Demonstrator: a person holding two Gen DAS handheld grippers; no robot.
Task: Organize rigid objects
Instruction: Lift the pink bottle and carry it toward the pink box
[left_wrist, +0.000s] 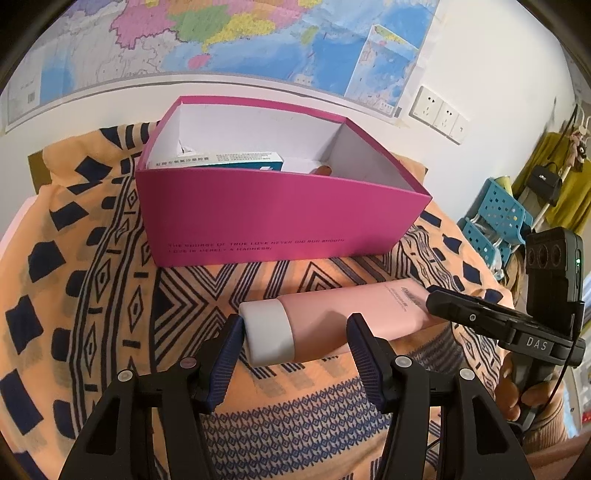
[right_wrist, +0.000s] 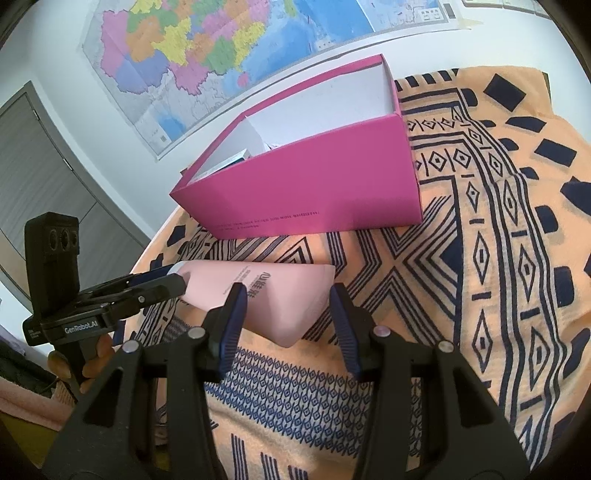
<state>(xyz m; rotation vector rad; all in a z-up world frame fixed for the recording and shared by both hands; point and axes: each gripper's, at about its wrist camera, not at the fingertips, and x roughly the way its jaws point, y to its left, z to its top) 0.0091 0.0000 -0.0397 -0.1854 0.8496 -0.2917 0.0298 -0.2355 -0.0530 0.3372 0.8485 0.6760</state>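
Tube (left_wrist: 332, 321) of pink plastic with a white cap (left_wrist: 267, 332) lies on its side across an orange cloth (left_wrist: 92, 280) printed with dark blue shapes, and both tools have their tips at it. In the left wrist view the left gripper (left_wrist: 295, 345) has its jaws standing apart around the cap end: the cap's flat face sits right against the left-hand pad, while the right-hand pad overlaps the pink body, and whether it touches the tube or merely stands in front of it cannot be told. In the right wrist view the right gripper (right_wrist: 288, 314) straddles the flat crimped end of the same tube; that end lies between its jaws, the left pad at the tube's printed face and the right pad just beside the tube's corner, with a sliver of cloth showing there, so a firm clamp cannot be confirmed. Beyond the tips of both sets of jaws, past the tube, stands an open magenta box (left_wrist: 280, 221) with white inner walls, holding a blue-and-white carton (left_wrist: 221, 159) against its left side. Behind the box a coloured map (right_wrist: 207, 44) hangs on the white wall. Each view also catches the other tool from the side, gripped by a hand (right_wrist: 92, 354).
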